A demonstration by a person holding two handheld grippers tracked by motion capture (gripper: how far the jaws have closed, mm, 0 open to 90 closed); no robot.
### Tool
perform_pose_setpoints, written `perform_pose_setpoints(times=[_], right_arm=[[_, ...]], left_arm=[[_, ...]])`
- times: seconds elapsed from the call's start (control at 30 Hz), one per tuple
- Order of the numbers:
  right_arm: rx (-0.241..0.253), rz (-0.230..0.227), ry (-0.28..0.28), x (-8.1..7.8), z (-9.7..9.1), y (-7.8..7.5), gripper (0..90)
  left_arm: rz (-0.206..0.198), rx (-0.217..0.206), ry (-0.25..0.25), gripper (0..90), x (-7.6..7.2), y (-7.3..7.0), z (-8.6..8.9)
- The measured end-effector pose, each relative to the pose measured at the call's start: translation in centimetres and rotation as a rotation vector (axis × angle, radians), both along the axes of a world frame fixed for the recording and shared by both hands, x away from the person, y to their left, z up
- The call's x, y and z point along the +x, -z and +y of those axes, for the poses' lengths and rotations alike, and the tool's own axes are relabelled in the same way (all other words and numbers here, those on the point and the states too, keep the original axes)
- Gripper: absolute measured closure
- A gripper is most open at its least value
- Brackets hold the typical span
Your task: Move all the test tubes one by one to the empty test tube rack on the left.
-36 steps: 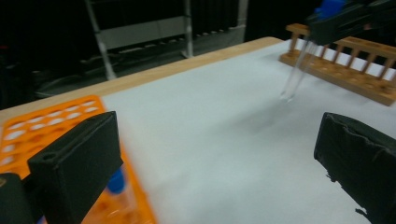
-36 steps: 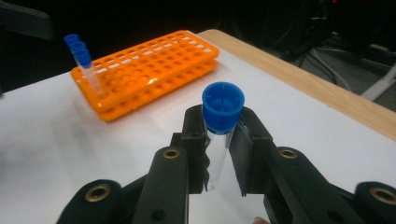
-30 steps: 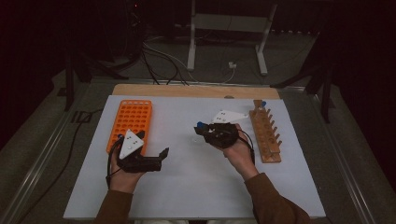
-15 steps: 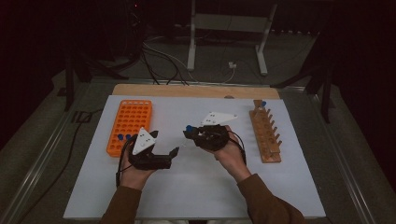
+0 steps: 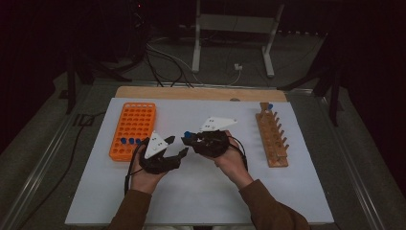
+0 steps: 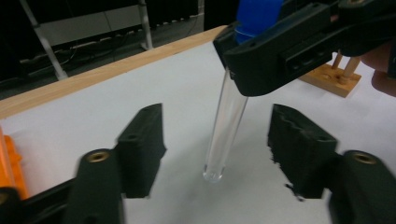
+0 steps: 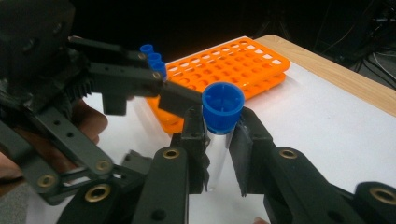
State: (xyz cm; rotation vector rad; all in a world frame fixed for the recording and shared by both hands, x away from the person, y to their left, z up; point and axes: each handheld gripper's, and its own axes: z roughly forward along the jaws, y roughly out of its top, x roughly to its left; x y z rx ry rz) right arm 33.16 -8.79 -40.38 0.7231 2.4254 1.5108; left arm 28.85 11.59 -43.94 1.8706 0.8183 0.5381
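Between two grippers, a capped tube over white paper

Nearest, in the left gripper view: left gripper (image 6: 217,154) just been closing, jaws still apart, clear test tube (image 6: 226,126) hanging between them untouched. Clenched on that tube just under its blue cap (image 7: 223,106), right gripper (image 7: 217,140). Seen from above: both grippers meeting mid-table, tube mostly hidden. Farther left, orange rack (image 5: 134,127); farther right, wooden rack (image 5: 272,140).

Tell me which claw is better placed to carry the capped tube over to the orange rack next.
Left. The left claw sits nearer the orange rack and its jaws, just closing, already flank the tube without touching. The right claw grips the tube just under its blue cap, farther from the rack.
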Motion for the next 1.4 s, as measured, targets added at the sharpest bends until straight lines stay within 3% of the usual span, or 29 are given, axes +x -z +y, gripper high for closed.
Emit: perform_pose_setpoints(times=[0.13,0.33,0.73,0.97,1.23,1.4], right_arm=[[0.007,0.006,-0.013,-0.07,0.08,-0.02,76.3],[0.012,0.02,-0.023,-0.11,0.15,0.04,76.3],[0.014,0.032,-0.034,-0.1,0.25,0.23,76.3],[0.019,0.037,-0.034,-0.1,0.2,0.25,76.0],[0.044,0.04,-0.042,0.02,-0.28,0.21,54.8],[0.04,0.019,-0.034,-0.16,-0.45,0.15,40.4]], left_arm=[[-0.012,0.018,0.015,54.6,-0.02,0.04,-0.35],[-0.02,0.033,0.025,65.8,-0.13,0.09,-0.68],[-0.041,0.035,0.031,76.0,-0.26,0.02,-0.6],[-0.045,0.035,0.036,77.3,-0.31,0.09,-0.64],[-0.031,0.036,0.024,77.5,-0.19,0.32,-0.42],[-0.024,0.034,0.014,77.6,-0.11,0.44,-0.2]])
